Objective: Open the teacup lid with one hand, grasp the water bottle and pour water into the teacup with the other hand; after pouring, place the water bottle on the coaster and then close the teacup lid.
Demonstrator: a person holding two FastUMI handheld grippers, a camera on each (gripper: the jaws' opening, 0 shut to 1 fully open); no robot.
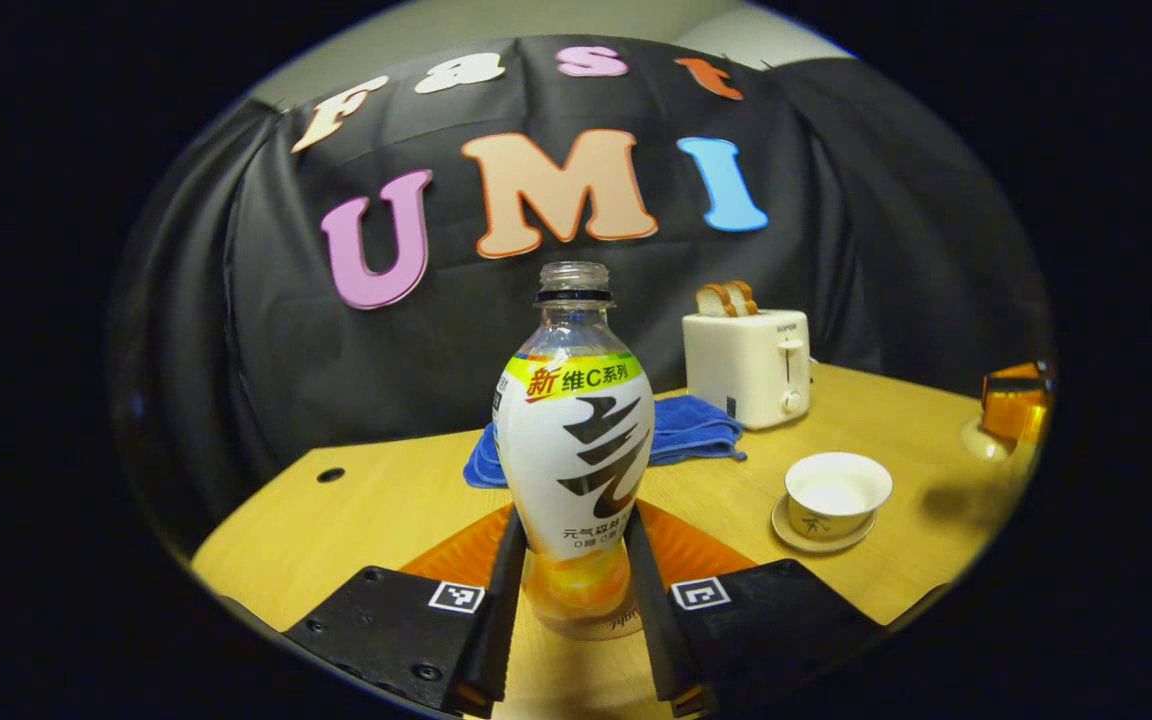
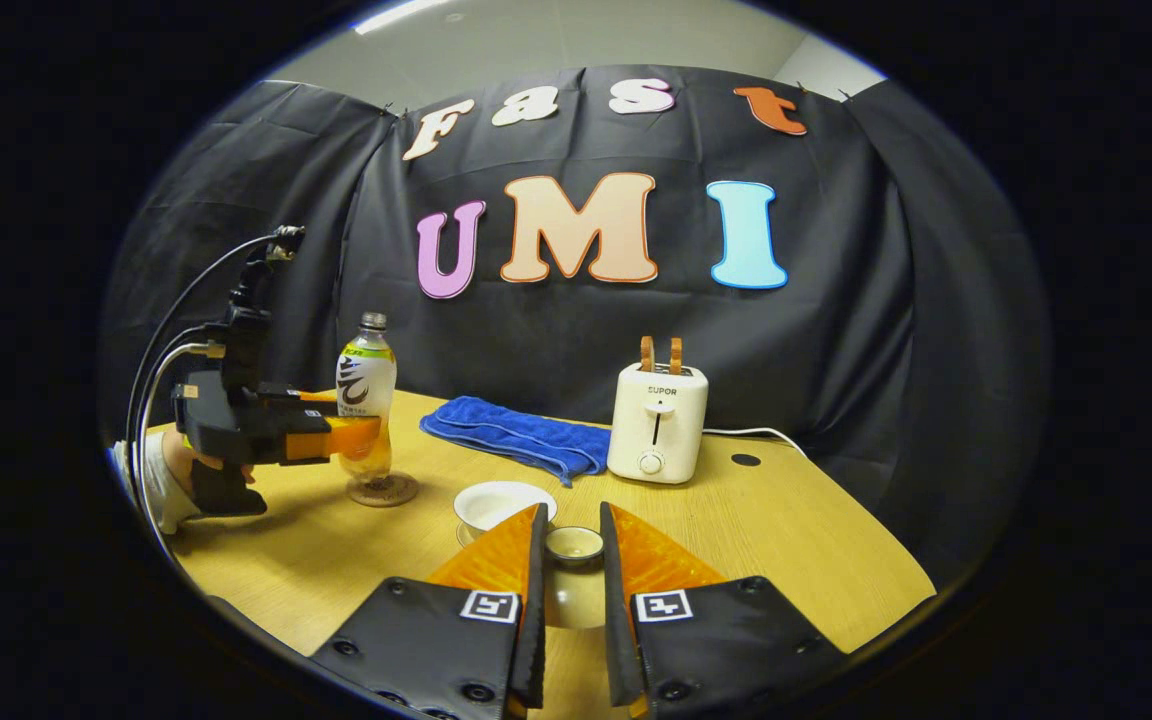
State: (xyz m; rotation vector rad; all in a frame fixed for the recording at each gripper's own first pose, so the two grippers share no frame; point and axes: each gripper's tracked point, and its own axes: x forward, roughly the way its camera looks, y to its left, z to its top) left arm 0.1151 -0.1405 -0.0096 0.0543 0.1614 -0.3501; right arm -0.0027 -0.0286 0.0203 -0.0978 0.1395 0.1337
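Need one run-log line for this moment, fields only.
left gripper: shut on water bottle, on coaster | right gripper: shut on teacup lid | teacup: uncovered

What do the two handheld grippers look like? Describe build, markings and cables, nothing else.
The left gripper and right gripper have blocky black bodies, two long flat fingers each, a square black-and-white marker by each finger. Dark cables loop from the left gripper's top; the hand holding it wears white.
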